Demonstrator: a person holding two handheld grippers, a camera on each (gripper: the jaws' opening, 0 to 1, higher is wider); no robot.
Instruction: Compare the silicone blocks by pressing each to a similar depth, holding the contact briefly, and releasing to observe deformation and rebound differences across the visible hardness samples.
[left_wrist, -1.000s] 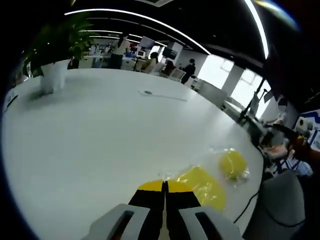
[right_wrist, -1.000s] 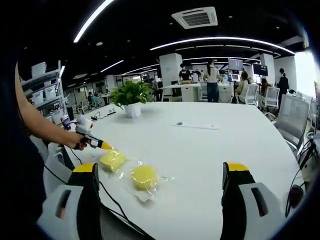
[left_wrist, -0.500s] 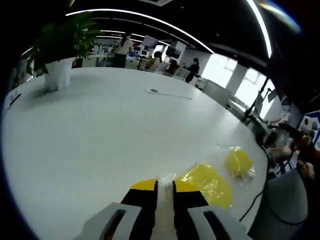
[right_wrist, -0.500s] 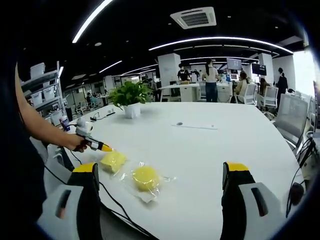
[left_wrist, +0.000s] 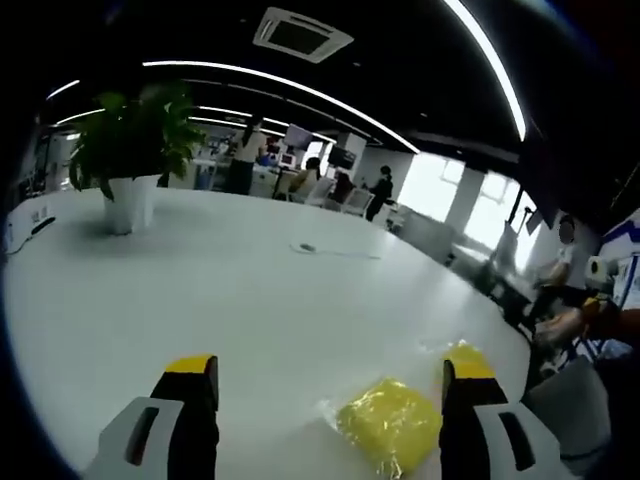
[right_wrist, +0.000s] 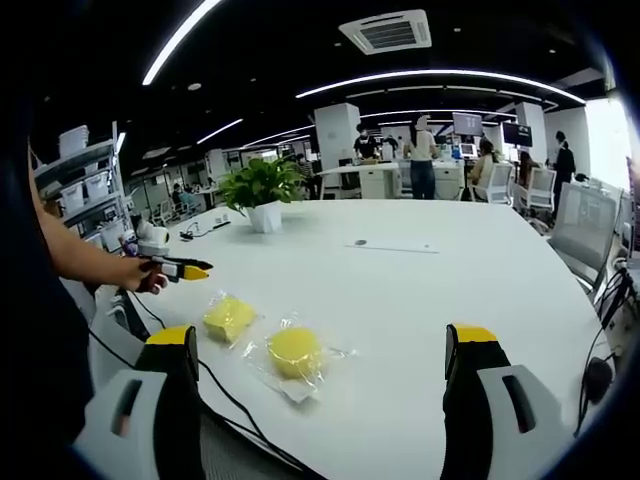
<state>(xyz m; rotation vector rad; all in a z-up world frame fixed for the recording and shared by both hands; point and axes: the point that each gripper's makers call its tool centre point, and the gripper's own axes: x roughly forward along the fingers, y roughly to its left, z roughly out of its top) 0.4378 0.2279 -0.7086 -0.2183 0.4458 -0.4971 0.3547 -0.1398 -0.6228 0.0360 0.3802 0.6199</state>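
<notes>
The left gripper (left_wrist: 327, 385) hangs above the white table (left_wrist: 200, 290) with its jaws spread wide and nothing between them, and it touches no block; in the right gripper view it (right_wrist: 190, 270) is seen from the side, raised over the near left part of the table beside the person's hand (right_wrist: 135, 275). The right gripper (right_wrist: 317, 345) is also released, jaws wide apart and empty, held back above the near edge of the table. The two yellow blocks lie close to this near edge, each in a thin clear wrapper: the square block (right_wrist: 228, 318) more to the left, the round block (right_wrist: 293, 352) just beside it and a little nearer to the edge. In the left gripper view the square block (left_wrist: 390, 422) sits low between the jaws, and the round block (left_wrist: 462, 357) is partly hidden behind the right jaw. I judge that this is a release moment between two presses. The next move probably calls for bringing a gripper down on a block again, slowly and to a similar depth. The loose wrappers may slide or wrinkle under the press. A black cable (right_wrist: 225, 395) runs over the near edge beside the blocks. Farther away stand a potted plant (right_wrist: 262, 195) and a small thing with a cord (right_wrist: 385, 247) near the middle, both well apart from the blocks.
</notes>
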